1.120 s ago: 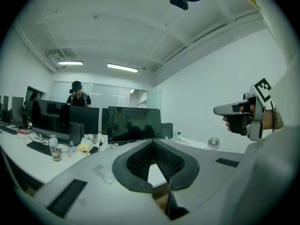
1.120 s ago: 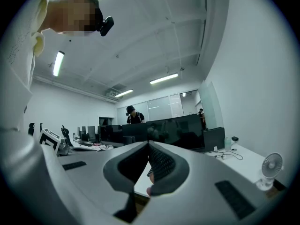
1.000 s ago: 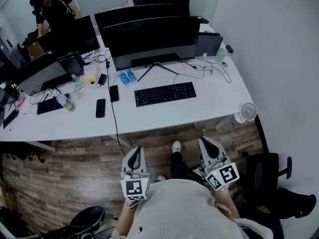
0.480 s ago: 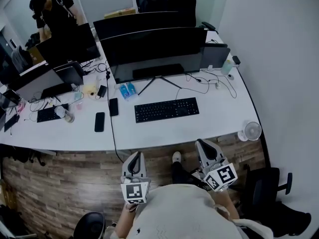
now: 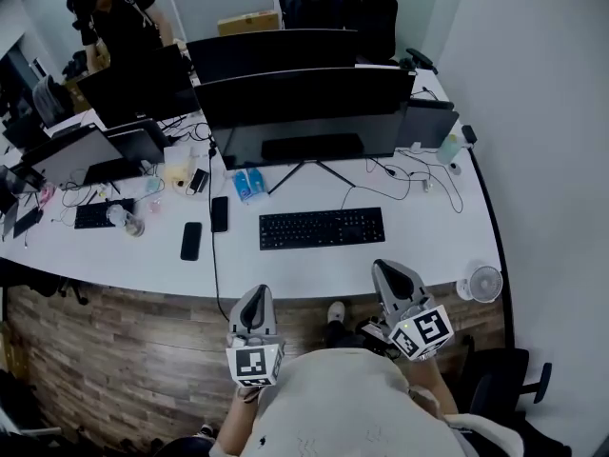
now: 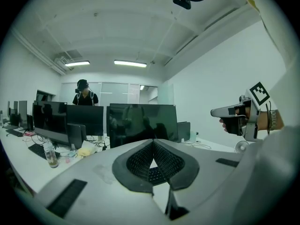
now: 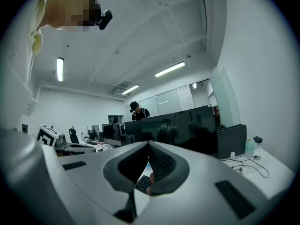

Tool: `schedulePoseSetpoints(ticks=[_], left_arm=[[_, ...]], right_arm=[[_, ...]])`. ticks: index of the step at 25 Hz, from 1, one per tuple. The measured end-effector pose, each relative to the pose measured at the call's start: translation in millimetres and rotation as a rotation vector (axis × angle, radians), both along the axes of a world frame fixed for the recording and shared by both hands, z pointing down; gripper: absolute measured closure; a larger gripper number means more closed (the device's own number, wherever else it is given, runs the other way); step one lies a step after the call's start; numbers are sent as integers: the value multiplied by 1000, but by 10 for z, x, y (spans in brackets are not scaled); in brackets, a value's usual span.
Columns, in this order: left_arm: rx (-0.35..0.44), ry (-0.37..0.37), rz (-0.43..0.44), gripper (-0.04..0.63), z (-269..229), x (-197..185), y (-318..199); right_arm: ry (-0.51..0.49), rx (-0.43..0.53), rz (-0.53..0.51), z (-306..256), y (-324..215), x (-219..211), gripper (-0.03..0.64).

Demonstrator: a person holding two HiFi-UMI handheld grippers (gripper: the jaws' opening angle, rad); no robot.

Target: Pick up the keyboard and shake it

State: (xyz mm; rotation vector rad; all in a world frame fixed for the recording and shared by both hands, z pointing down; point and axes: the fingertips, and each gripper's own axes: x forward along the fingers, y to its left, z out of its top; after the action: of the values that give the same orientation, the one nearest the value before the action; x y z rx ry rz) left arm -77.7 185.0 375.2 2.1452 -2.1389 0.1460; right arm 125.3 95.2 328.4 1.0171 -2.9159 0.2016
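The keyboard [image 5: 322, 228] lies flat on the white desk [image 5: 419, 227], with the big monitor [image 5: 304, 112] just behind it. The left gripper [image 5: 254, 293] and right gripper [image 5: 385, 268] hang short of the keyboard at the desk's near edge, well apart from it. Both have their jaws pressed together with nothing between them. In each gripper view, only a sliver of keys shows through the gap below the tips.

keyboards [image 5: 322, 228] [image 5: 95, 214] 2 | black phones [image 5: 191, 241] [image 5: 219, 213] 2 | desk fan [image 5: 485, 283] 1 | hand-held grippers [image 5: 255, 298] [image 5: 387, 272] 2 | standing person [image 5: 114, 17] 1
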Motion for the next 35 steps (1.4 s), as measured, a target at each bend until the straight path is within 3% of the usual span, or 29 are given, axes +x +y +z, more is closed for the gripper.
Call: schedulePoseSetpoints(ticks=[11, 24, 35], left_arm=[[-5, 30, -94, 581, 15, 61, -506], [-17, 19, -68, 581, 23, 266, -1052], [-50, 44, -67, 581, 198, 157, -1214]], right_arm=[[17, -3, -83, 0, -690, 45, 615], [25, -31, -55, 101, -1250, 351, 615], [78, -81, -56, 332, -1486, 322, 615]])
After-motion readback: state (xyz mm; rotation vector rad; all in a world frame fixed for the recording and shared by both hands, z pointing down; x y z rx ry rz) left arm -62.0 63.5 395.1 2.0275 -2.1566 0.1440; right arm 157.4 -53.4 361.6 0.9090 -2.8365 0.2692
